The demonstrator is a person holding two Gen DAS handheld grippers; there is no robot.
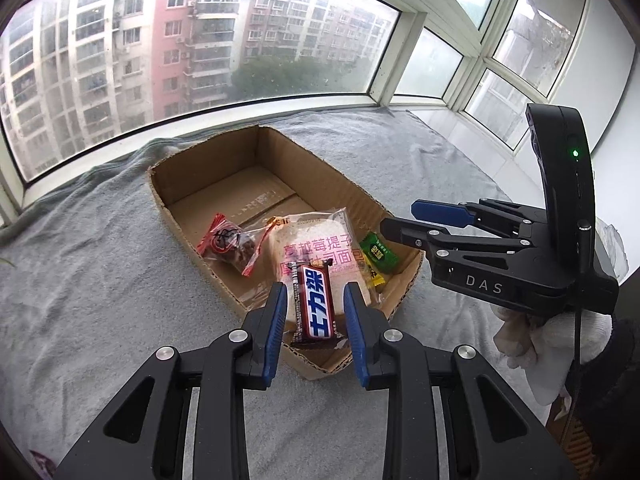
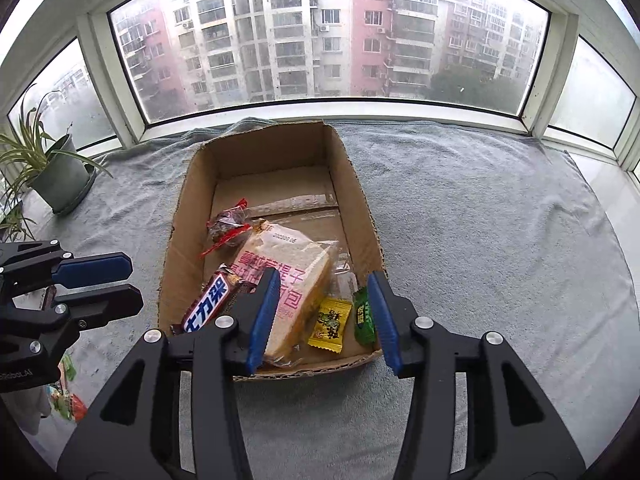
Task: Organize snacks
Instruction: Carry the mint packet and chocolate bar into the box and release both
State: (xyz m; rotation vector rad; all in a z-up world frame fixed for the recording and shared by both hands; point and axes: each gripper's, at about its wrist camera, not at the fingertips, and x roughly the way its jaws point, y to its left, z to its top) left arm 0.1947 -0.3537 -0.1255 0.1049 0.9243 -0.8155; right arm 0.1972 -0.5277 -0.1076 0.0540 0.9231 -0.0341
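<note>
An open cardboard box (image 1: 280, 148) (image 2: 260, 152) sits on a grey towel. Inside it lie a bagged bread slice (image 1: 316, 248) (image 2: 288, 264), a Snickers bar (image 1: 318, 304) (image 2: 208, 304), a red-wrapped snack (image 1: 228, 240) (image 2: 228, 224), a green candy (image 1: 378, 256) (image 2: 364, 316) and a yellow candy (image 2: 330, 322). My left gripper (image 1: 315, 288) (image 2: 134, 284) hovers at the box's near left side, jaws slightly apart and empty. My right gripper (image 1: 400, 218) (image 2: 324, 276) hangs open over the box's near right corner. The candies lie below it, and nothing is between its pads.
The grey towel (image 2: 480, 220) covers a window ledge, with glass panes close behind the box. A potted plant (image 2: 60, 176) stands at the far left. Several loose snack packets (image 2: 68, 400) lie on the near left. A white-gloved hand (image 1: 560, 344) holds the right gripper.
</note>
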